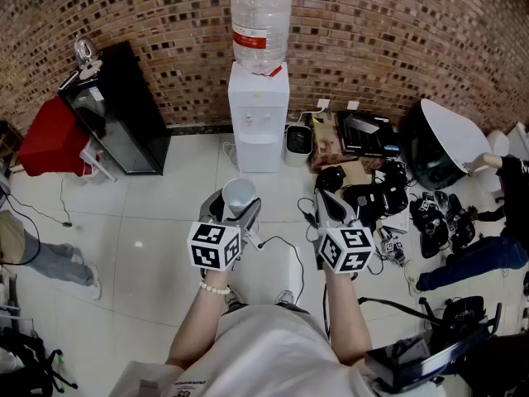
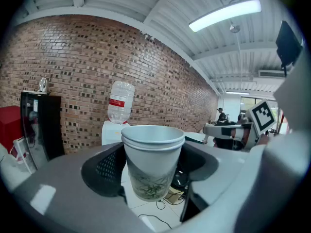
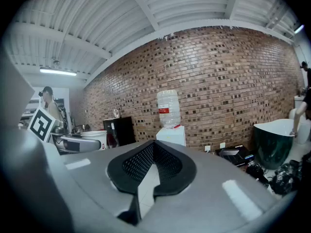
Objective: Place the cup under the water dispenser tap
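In left tool [image 2: 149,174], leaf-printed cup [image 2: 152,149]

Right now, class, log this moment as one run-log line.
left gripper: shut on cup, upright | right gripper: shut, empty | water dispenser: ahead, apart from cup | placement: not yet done

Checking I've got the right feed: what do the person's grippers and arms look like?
Both the left gripper and right gripper are grey, with black mesh-padded fingers and a white cube of black square markers. The person wears a white short-sleeved shirt and a pale bead bracelet on the left wrist.
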